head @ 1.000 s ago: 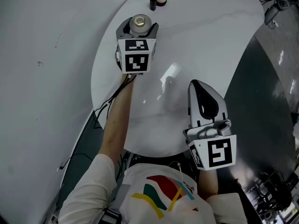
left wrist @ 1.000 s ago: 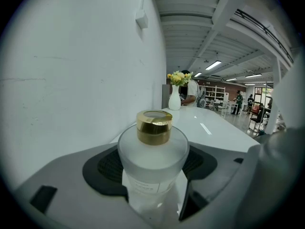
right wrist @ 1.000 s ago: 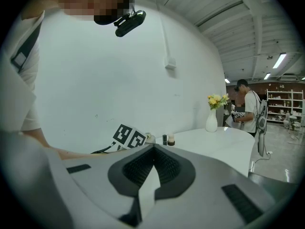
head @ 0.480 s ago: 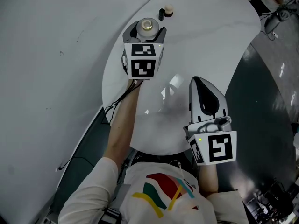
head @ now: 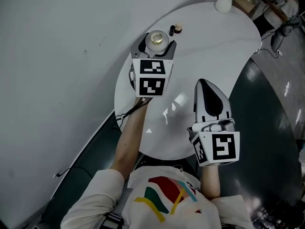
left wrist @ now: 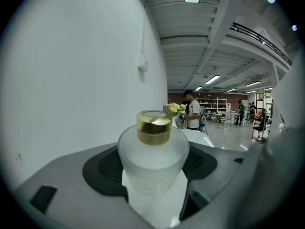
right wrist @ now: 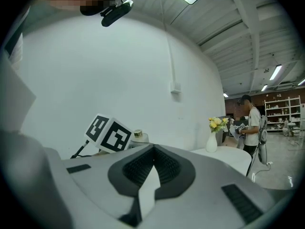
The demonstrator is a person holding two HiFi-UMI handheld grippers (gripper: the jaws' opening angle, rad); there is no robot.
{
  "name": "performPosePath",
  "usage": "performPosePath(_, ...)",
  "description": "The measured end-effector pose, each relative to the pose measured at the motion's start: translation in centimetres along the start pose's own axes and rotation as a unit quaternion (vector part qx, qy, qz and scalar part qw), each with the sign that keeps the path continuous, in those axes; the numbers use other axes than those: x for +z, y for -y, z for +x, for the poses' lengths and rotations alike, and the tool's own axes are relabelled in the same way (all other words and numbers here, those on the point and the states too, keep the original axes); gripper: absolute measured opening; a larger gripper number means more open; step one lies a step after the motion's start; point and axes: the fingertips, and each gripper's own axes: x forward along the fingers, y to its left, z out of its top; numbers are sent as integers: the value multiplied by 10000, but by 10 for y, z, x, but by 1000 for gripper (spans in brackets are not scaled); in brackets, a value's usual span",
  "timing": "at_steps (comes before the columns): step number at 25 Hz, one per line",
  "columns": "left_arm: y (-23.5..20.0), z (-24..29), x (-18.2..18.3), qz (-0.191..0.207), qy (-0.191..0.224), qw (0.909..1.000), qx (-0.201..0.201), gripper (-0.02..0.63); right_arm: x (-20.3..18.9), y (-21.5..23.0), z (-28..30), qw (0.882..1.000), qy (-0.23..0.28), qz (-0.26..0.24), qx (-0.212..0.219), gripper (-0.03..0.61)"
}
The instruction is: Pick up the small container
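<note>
A small frosted glass container (head: 156, 40) with a gold cap stands upright between the jaws of my left gripper (head: 156, 34), which is shut on its body at the far left of the round white table (head: 214, 46). In the left gripper view the container (left wrist: 152, 151) fills the gap of the left gripper (left wrist: 152, 178). My right gripper (head: 206, 85) hovers over the table's near part, shut with nothing in it; the right gripper view shows the right gripper (right wrist: 152, 152) with jaws together and the container's cap (right wrist: 137, 134) behind the left marker cube (right wrist: 110, 133).
Just beyond the container sit a tiny pale-capped jar (head: 178, 27) and a small black piece (head: 171, 31). A white vase of yellow flowers (head: 224, 3) stands at the table's far edge. A white wall (head: 57, 80) runs along the left. A person (left wrist: 193, 111) stands farther off.
The head view has shifted, so the table sits lower and more to the right. My left gripper, still holding the container, now shows closer to the two small items. The right gripper stays put.
</note>
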Motion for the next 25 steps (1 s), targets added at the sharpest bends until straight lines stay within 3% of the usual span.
performPosePath(9, 0, -75, 54, 126, 347, 9993, 96, 339, 41, -13, -20, 9990, 415, -141, -1, 12)
performPosePath(16, 4, -142, 80, 186, 644, 9976, 175, 339, 72, -28, -33, 9964, 783, -316, 56, 11)
performPosePath(25, 23, -220, 103, 225, 1170, 9925, 278, 339, 84, -48, -50, 9942, 968, -419, 197, 11)
